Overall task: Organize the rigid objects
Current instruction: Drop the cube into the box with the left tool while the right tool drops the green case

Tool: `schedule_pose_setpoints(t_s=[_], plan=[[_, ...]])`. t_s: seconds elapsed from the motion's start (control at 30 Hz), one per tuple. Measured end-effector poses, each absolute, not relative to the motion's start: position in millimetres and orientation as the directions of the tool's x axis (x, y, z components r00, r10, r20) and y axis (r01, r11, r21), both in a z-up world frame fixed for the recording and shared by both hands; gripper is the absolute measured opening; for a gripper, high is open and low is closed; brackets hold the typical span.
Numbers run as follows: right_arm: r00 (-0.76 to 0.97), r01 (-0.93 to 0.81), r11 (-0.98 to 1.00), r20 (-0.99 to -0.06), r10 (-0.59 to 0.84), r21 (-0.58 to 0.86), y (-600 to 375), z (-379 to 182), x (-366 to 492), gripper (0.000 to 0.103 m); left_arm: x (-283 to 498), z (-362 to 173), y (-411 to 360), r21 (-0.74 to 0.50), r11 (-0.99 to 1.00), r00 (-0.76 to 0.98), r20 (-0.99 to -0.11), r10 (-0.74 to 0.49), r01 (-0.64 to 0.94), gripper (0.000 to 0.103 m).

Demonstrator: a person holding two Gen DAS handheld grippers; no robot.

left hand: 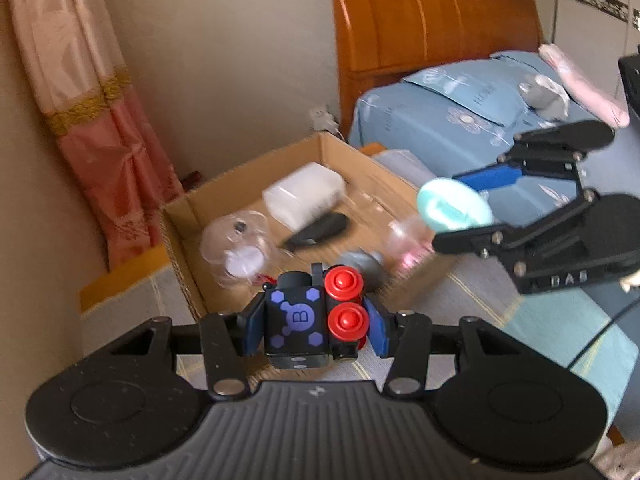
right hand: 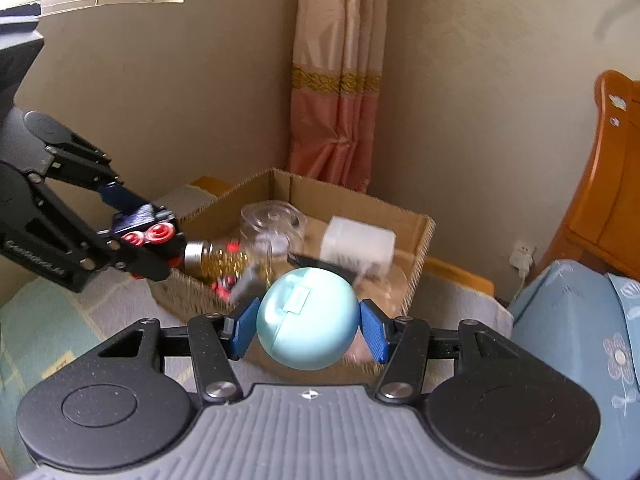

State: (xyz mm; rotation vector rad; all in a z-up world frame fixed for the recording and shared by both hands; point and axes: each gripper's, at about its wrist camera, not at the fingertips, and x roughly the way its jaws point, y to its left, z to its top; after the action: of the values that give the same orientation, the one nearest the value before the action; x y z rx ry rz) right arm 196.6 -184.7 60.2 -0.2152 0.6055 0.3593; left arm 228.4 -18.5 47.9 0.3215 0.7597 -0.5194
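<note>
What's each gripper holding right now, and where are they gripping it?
The left gripper clamps a black toy block with red knobs by its two sides. The right gripper pinches a pale teal round case across its widest part.

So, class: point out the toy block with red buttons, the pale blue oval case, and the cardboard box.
toy block [left hand: 298,318], left wrist view, on its purple B face.
oval case [right hand: 306,318], right wrist view, on its blue shell below the clasp.
cardboard box [right hand: 344,200], right wrist view, on its back wall.

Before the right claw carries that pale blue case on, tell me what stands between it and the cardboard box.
Nothing visible does. The right claw is shut on the pale blue case, and the cardboard box lies open-topped just beyond it. The left claw, shut on a black toy with red knobs, is off to one side.
</note>
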Motion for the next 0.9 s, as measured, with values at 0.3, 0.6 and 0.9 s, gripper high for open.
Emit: schedule_pose_setpoints(t_s=[0.3, 0.6, 0.9], plan=[[0.735, -0.407, 0.911, -0.616, 0.283, -0.067, -168, 48, 250, 0.060, 292, 47, -20, 0.088, 0.843, 0.625, -0.713, -0.318, 0.530, 0.049], [0.721, -0.404, 0.913, -0.636, 0.276, -0.062, -164, 31, 281, 0.060, 346, 39, -27, 0.092, 0.849, 0.619, -0.725, -0.300, 0.520, 0.049], [0.742, -0.404, 0.912, -0.611, 0.277, -0.077, -168, 33, 280, 0.078, 384, 25, -38, 0.074, 0.855, 0.602, -0.741, -0.297, 0.513, 0.049]])
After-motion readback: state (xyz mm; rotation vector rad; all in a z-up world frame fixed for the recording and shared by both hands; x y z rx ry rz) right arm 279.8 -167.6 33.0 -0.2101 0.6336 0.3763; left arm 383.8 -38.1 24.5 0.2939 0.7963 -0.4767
